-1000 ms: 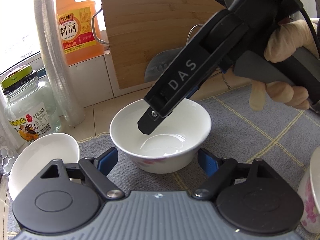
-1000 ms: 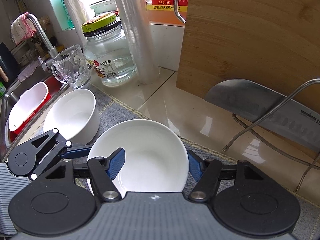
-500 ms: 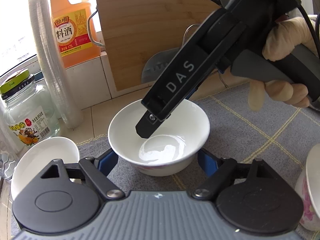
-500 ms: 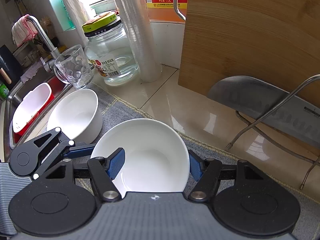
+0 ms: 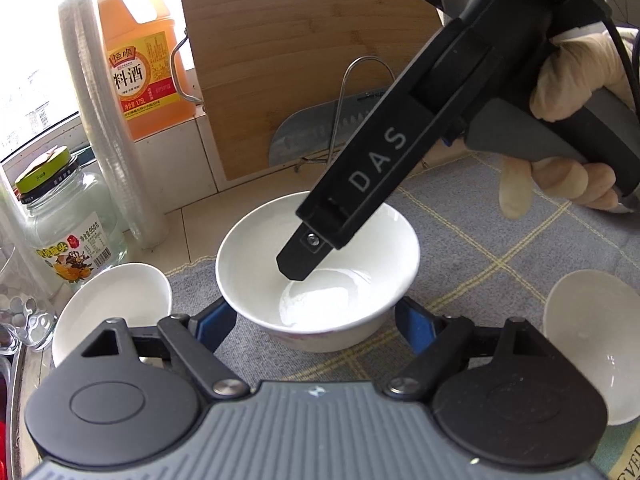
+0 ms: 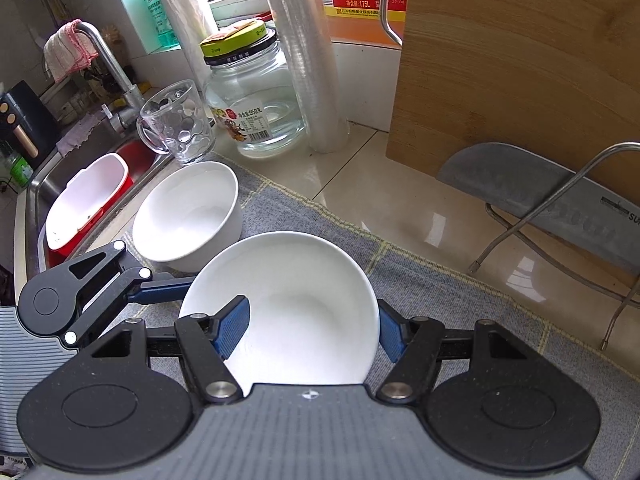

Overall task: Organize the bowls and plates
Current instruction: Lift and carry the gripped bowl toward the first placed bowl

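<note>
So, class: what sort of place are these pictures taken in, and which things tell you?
Most likely a home kitchen counter: a sink with a tap, a wooden cutting board and a cooking-wine bottle.

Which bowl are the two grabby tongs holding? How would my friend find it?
Find the big wooden cutting board leaning at the back, then come down to the grey checked mat in front of it. The bowl is the white one in the middle of the mat. Unlike the bowls either side, it has tongs around it and a black finger dipping inside.
</note>
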`<state>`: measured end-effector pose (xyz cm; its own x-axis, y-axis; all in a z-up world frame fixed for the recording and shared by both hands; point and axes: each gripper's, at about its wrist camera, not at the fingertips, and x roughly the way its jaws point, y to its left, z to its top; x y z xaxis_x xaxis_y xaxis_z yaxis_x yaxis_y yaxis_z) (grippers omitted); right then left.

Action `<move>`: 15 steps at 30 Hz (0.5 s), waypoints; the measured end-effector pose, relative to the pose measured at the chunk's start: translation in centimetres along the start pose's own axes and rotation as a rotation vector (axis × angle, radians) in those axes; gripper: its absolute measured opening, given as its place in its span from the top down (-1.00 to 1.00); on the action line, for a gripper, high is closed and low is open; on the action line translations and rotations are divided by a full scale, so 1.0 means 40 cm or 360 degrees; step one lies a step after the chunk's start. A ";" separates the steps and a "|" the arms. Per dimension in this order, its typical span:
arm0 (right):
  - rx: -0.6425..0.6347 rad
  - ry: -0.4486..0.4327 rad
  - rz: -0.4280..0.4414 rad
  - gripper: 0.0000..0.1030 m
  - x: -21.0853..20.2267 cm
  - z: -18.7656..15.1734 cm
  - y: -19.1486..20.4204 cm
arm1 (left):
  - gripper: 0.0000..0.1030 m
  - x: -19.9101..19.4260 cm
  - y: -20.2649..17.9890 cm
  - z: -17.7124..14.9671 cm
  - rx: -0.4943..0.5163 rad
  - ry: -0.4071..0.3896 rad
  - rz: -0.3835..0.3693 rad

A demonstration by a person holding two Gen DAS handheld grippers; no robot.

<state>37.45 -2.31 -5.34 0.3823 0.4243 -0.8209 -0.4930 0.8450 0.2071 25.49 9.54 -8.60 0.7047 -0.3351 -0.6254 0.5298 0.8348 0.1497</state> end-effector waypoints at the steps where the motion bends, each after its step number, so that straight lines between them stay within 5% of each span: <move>1: -0.0002 0.0001 0.0001 -0.40 -0.006 -0.005 0.005 | -0.67 -0.010 -0.006 -0.001 0.0006 0.0001 -0.0002; 15: -0.0011 -0.0012 0.0071 -0.41 -0.127 -0.091 0.085 | -0.67 -0.150 -0.073 -0.028 0.0026 0.0009 -0.0030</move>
<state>30.98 -2.77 -2.39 0.3656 0.4640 -0.8068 -0.5153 0.8228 0.2398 19.18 9.59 -6.14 0.6918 -0.3482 -0.6326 0.5508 0.8210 0.1504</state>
